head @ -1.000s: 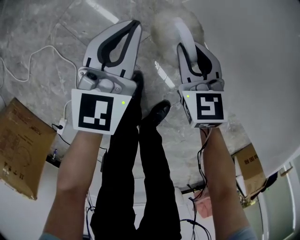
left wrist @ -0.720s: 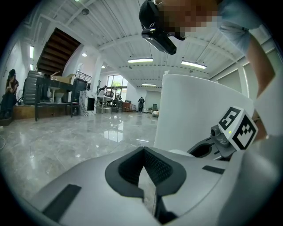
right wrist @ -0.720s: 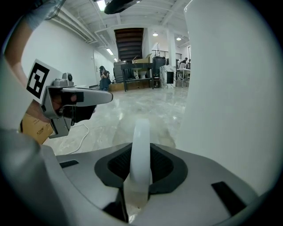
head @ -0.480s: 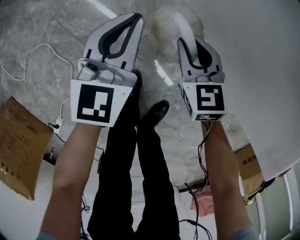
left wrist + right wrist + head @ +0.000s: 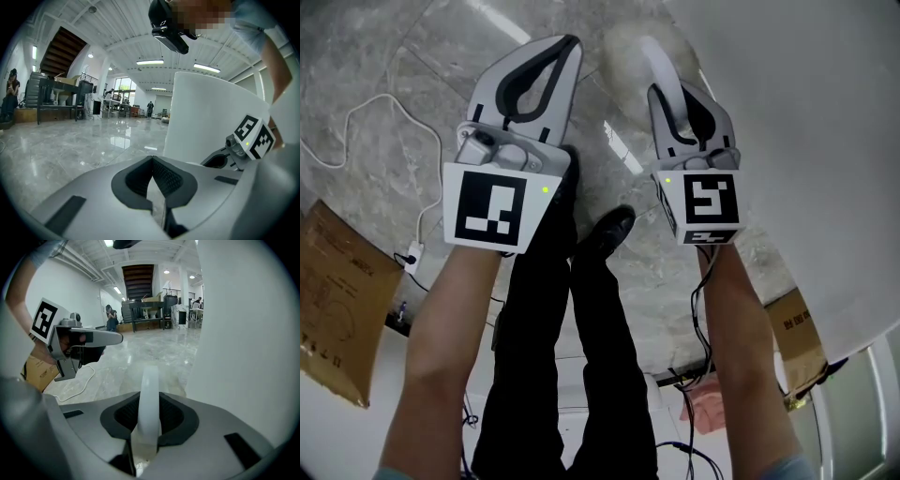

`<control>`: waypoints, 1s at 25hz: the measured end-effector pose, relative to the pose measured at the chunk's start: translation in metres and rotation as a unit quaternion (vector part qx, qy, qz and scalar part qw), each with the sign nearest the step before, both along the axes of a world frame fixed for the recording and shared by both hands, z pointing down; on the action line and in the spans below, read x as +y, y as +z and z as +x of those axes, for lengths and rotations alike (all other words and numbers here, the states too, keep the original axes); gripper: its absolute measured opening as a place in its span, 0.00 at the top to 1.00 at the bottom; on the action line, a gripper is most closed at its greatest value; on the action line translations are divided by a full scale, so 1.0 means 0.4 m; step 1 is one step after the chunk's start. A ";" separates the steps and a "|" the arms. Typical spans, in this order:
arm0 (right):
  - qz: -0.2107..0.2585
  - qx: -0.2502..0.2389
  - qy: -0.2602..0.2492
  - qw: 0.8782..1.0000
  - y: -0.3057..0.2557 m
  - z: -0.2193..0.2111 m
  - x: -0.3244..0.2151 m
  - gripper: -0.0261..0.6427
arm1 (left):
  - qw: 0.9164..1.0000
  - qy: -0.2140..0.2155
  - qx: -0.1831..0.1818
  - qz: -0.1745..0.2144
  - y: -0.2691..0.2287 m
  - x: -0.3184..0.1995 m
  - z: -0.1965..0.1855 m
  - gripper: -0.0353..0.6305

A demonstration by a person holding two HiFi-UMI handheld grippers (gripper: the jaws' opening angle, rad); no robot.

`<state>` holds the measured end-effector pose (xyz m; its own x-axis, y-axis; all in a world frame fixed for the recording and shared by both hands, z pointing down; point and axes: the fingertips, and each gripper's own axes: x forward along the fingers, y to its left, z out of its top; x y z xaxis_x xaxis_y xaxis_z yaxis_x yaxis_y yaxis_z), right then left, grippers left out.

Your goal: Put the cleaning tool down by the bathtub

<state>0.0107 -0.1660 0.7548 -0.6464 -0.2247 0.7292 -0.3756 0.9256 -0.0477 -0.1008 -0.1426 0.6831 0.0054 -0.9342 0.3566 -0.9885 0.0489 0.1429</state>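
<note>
Right gripper (image 5: 149,414) clamps the cleaning tool (image 5: 150,380) (left gripper (image 5: 152,166) closed, empty); release only once it rests beside the bathtub (image 5: 248,333).

White left gripper (image 5: 565,49) and right gripper (image 5: 682,94) carry black-and-white marker cubes (image 5: 492,211); trousers (image 5: 544,328) and shoes (image 5: 612,228) are black.

The bathtub (image 5: 806,141) fills the right side, its wall just right of the right tongs (image 5: 680,98). The cleaning tool (image 5: 639,52) has its handle between those jaws, with its head beyond their tips, on the far side, close by the tub wall. The left tongs (image 5: 567,49) are beside them to the left, apart. On the floor (image 5: 384,159) at left a cable (image 5: 356,112) runs toward a cardboard box (image 5: 337,300) at near left. A second box (image 5: 802,328) sits at near right, by the tub.
</note>
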 end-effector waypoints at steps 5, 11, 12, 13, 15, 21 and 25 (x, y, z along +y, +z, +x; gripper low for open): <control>0.004 0.005 -0.007 1.000 0.025 -0.001 -0.006 0.81 | 1.000 -0.001 0.005 -0.005 0.029 0.003 -0.005 0.92; 0.002 0.008 -0.001 1.000 0.051 0.003 -0.017 0.81 | 1.000 -0.004 0.008 -0.004 0.053 -0.002 -0.014 0.92; 0.001 0.009 0.000 1.000 0.055 0.004 -0.018 0.81 | 1.000 -0.003 0.008 -0.004 0.058 -0.003 -0.014 0.92; 0.001 0.010 0.001 1.000 0.059 0.005 -0.019 0.81 | 1.000 -0.003 0.008 -0.005 0.063 -0.003 -0.014 0.92; 0.002 0.011 0.001 1.000 0.064 0.006 -0.020 0.81 | 1.000 -0.005 0.010 -0.006 0.069 -0.003 -0.014 0.92; 0.008 0.016 -0.001 1.000 0.078 0.008 -0.033 0.81 | 1.000 -0.008 0.013 -0.001 0.076 -0.012 -0.015 0.92; 0.005 0.019 -0.006 1.000 0.090 0.003 -0.032 0.81 | 1.000 -0.008 0.013 -0.005 0.089 -0.007 -0.016 0.92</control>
<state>0.0120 -0.1788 0.7909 -0.6212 -0.2238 0.7510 -0.3651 0.9307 -0.0246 -0.1072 -0.1455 0.7187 -0.0002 -0.9308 0.3656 -0.9834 0.0665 0.1686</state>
